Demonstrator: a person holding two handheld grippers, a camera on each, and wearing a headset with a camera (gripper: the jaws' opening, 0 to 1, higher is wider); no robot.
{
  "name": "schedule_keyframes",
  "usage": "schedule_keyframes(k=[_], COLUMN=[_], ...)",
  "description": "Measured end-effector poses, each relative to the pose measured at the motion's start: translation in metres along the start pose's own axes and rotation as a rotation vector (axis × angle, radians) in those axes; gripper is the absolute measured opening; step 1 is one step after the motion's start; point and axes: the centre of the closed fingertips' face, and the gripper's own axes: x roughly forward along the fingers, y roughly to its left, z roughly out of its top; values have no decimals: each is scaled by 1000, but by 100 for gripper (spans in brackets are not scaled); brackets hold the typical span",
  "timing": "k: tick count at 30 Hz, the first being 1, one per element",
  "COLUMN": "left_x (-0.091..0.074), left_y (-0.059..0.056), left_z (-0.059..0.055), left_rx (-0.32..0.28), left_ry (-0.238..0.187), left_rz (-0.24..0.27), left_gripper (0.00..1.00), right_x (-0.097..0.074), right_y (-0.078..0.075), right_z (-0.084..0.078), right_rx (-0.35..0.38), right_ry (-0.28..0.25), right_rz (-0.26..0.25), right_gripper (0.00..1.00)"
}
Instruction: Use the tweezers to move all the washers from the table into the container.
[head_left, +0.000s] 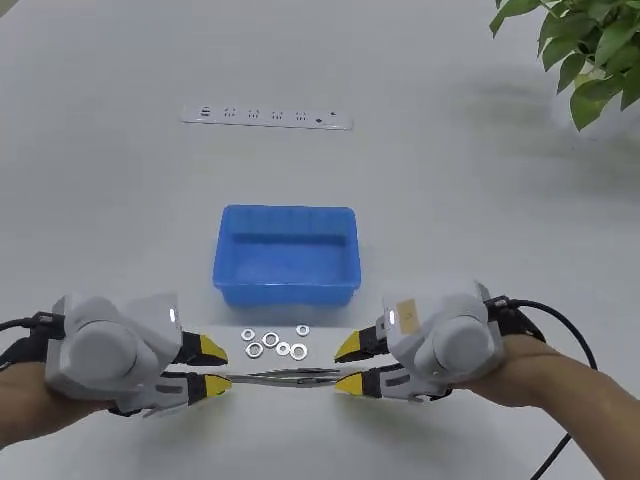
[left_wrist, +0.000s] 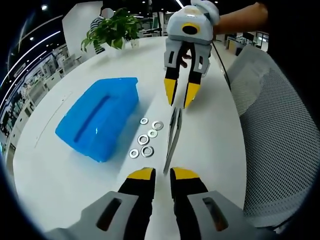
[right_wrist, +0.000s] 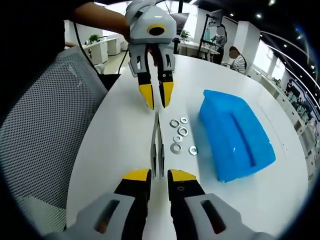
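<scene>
The head view looks down from above on the tabletop (head_left: 120, 220). Low and close, the left gripper view faces the right gripper (left_wrist: 180, 99) and the right gripper view faces the left gripper (right_wrist: 157, 102); both share the tweezers (left_wrist: 172, 135) just ahead of the fingers (left_wrist: 141, 175).

Six washers (head_left: 271, 340) lie in a loose cluster close to the near edge of the desk (head_left: 450, 200). Just beyond them stands one blue container (head_left: 285, 292). One pair of tweezers (head_left: 285, 377) lies between the cluster and the near edge. Two tools face each other across it, the left tool (head_left: 215, 366) and the right tool (head_left: 347, 368). One white power strip (head_left: 267, 117) lies toward the far edge. One leafy plant (head_left: 590, 50) shows at the far right corner.
</scene>
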Motion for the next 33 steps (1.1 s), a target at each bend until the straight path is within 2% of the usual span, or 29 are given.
schedule_keyframes(k=[13,33], left_x=[9,14], left_y=[-3,-2], left_z=[-2,1], left_rx=[24,47], left_ry=[38,49], left_rz=[-24,-44], left_gripper=[11,6], right_x=[6,7], right_y=[0,0], right_z=[-5,-9], right_rx=[-6,-8], right_ry=[21,28], right_rz=[14,19], right_gripper=[11,9])
